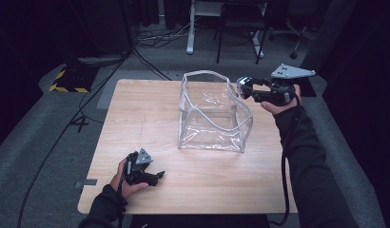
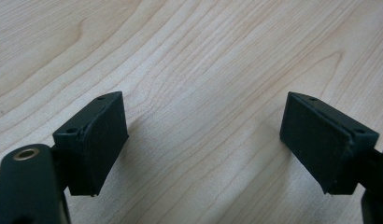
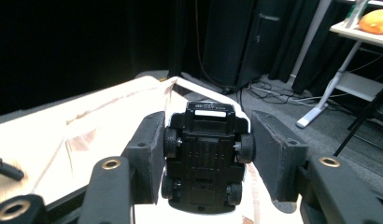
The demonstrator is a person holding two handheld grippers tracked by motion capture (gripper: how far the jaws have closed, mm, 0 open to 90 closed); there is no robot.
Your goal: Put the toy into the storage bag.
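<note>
A clear plastic bag (image 1: 214, 114) stands open-topped in the middle of the wooden table (image 1: 145, 118). My right gripper (image 1: 246, 88) hovers at the bag's far right rim, shut on a black toy car (image 1: 244, 84). In the right gripper view the car (image 3: 206, 158) shows its underside and wheels, pinched between the jaws of my right gripper (image 3: 207, 127), with the bag's white-edged rim (image 3: 173, 84) just beyond. My left gripper (image 1: 157, 176) rests low at the table's front left. Its jaws stand wide apart over bare wood in the left gripper view (image 2: 203, 126), with nothing between them.
Cables (image 1: 88, 109) run over the grey floor left of the table. A yellow-and-black striped base (image 1: 69, 80) sits at the back left. Desk legs (image 1: 190, 28) and a chair base (image 1: 293, 38) stand behind the table.
</note>
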